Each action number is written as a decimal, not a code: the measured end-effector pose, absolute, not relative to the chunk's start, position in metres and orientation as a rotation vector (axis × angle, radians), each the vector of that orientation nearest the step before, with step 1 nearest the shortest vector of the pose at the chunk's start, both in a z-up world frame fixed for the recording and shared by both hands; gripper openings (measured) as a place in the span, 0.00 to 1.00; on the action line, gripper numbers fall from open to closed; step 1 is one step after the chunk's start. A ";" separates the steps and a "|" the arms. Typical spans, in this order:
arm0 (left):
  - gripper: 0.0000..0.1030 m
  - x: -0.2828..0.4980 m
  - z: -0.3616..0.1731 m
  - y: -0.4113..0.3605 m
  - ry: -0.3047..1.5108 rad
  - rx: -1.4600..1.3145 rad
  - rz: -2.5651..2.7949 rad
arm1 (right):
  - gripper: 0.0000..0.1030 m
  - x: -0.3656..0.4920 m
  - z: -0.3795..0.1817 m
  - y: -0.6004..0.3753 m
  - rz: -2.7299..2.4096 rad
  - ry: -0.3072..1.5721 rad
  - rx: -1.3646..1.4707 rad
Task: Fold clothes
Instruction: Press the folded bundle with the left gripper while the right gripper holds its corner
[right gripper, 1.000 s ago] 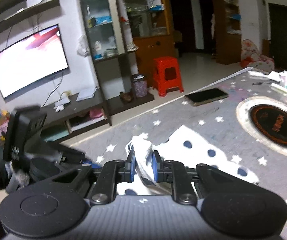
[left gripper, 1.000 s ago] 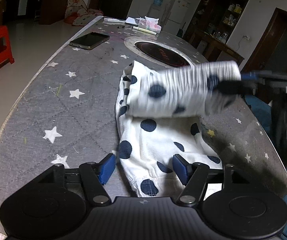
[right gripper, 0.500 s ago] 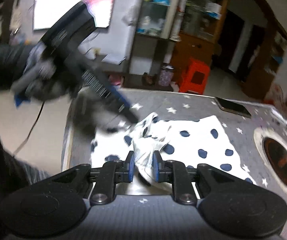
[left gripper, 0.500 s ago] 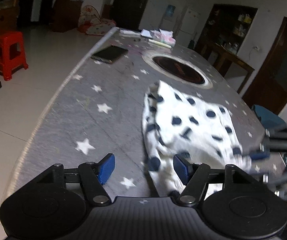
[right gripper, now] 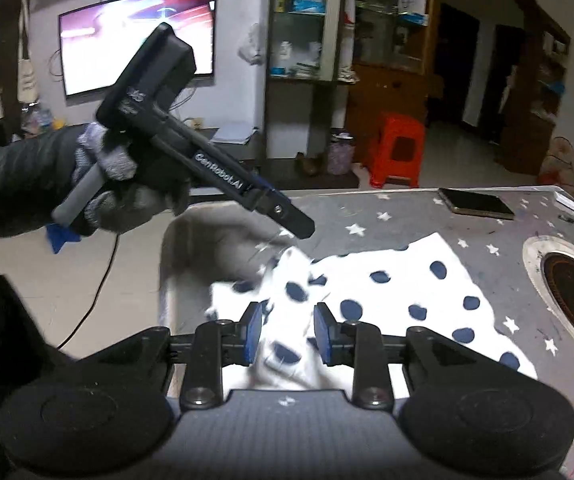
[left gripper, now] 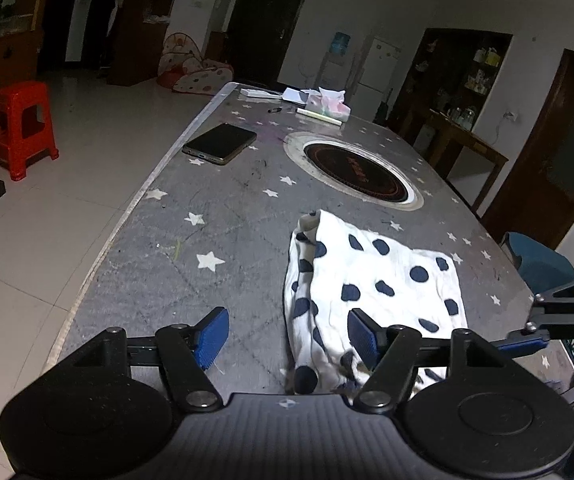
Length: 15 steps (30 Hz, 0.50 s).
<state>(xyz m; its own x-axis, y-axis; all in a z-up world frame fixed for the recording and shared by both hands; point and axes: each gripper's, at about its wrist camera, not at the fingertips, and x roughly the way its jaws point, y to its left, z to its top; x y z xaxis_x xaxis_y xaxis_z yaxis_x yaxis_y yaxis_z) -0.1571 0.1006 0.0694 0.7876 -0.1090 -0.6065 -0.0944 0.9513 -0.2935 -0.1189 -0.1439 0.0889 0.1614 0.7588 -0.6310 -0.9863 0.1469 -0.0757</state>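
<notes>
On the near end of my grey star-printed counter (left gripper: 215,216) lies the white cloth with dark blue dots (left gripper: 383,276), folded over into a rough square with a bunched, doubled edge along its left side as my left camera sees it. My left claw (left gripper: 287,334) hangs above that near edge with its blue pads spread wide; the left pad is over bare counter and the right pad is over the cloth, and neither presses on anything. My right claw (right gripper: 288,334) sits low over the crumpled corner of the same cloth (right gripper: 391,292); its jaws have just been opening, and a blurred fold of the fabric stands between the pads without being squeezed by them. From the right camera I can see my left hand (right gripper: 99,184) in a dark glove gripping the handle of the left tool, which slants down toward the cloth's corner with its tip above the fabric. Farther along the counter, well apart from the cloth, a dark phone (left gripper: 219,143) lies flat near the left edge, and a round black cooktop (left gripper: 357,170) with a metal ring is set into the surface. Papers and a pink-and-white tissue pack (left gripper: 329,105) sit at the far end. A red plastic stool (left gripper: 25,128) stands on the tiled floor beside the counter.
</notes>
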 end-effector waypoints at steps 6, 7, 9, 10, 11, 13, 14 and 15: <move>0.67 -0.157 0.072 0.101 0.660 -0.325 -0.004 | 0.29 -0.128 0.070 -0.116 1.326 0.478 -0.660; 0.67 -0.157 0.071 0.101 0.662 -0.325 -0.004 | 0.31 -0.130 0.067 -0.111 1.324 0.470 -0.687; 0.67 -0.157 0.069 0.101 0.667 -0.328 -0.003 | 0.41 -0.135 0.063 -0.105 1.323 0.453 -0.726; 0.67 -0.157 0.068 0.102 0.669 -0.331 -0.003 | 0.41 -0.137 0.061 -0.103 1.319 0.450 -0.742; 0.67 -0.156 0.067 0.102 0.670 -0.333 -0.002 | 0.41 -0.138 0.059 -0.100 1.313 0.451 -0.758; 0.67 -0.157 0.067 0.103 0.670 -0.335 -0.002 | 0.38 -0.139 0.055 -0.097 1.300 0.453 -0.769; 0.67 -0.157 0.067 0.103 0.670 -0.336 -0.002 | 0.37 -0.139 0.053 -0.096 1.294 0.453 -0.773; 0.67 -0.157 0.067 0.103 0.670 -0.337 -0.001 | 0.34 -0.137 0.052 -0.095 1.288 0.466 -0.766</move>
<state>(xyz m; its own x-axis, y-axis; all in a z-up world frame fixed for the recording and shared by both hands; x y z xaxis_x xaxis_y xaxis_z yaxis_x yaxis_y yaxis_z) -0.1569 0.1029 0.0666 0.7856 -0.1091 -0.6090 -0.1067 0.9457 -0.3070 -0.1374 -0.0952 0.0524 0.2391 0.6764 -0.6966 -0.9655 0.0894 -0.2445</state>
